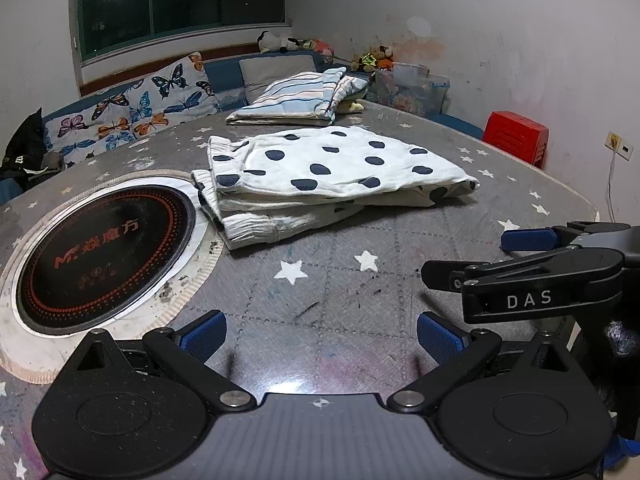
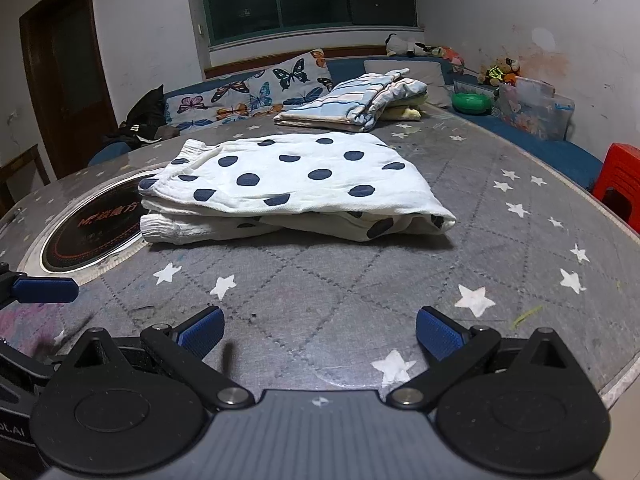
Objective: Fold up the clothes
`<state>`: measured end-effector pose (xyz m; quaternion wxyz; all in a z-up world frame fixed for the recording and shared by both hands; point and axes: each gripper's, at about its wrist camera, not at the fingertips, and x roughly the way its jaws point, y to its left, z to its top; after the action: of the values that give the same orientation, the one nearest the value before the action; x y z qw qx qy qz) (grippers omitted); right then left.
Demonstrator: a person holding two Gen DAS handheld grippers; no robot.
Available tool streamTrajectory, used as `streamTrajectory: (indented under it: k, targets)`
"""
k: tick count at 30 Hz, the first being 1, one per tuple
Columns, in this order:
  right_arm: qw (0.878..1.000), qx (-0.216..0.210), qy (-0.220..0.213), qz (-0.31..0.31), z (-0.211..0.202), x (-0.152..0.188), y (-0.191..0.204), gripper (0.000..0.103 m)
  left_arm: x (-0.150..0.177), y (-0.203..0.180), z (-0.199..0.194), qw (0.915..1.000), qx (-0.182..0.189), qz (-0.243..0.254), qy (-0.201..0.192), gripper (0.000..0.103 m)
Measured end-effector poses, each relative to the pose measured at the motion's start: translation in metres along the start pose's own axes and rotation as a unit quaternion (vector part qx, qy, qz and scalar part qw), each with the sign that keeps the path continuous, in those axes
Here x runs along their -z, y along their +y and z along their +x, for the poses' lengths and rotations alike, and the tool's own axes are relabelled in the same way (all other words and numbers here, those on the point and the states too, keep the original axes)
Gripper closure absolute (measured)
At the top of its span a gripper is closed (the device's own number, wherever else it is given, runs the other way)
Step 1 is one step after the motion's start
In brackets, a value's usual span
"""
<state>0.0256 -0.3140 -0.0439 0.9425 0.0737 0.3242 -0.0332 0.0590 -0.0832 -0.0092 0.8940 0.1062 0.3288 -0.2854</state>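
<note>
Left wrist view: left gripper (image 1: 320, 332) and right gripper (image 2: 320, 330), jaws apart, empty, low over counter (image 1: 340, 296). Beyond, dotted garment (image 1: 320, 172) lies folded mid-counter. Farther, striped stack (image 1: 296, 96), apparently finished.

A grey star-patterned tabletop (image 2: 320, 280) carries a round black induction plate (image 1: 104, 256) at nine o'clock. Butterfly cushions (image 2: 256, 92) line the sofa at eleven, plush toys (image 2: 500, 72) at one, a red stool (image 1: 516, 136) at two.
</note>
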Motion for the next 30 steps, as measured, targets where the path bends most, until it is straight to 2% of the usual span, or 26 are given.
streamTrajectory:
  k: [30]
  targets:
    - [1.000,0.000,0.001,-0.003,0.009,-0.005,-0.001,0.000,-0.010,0.001,0.010,0.9999,-0.008,0.015,0.001,0.000]
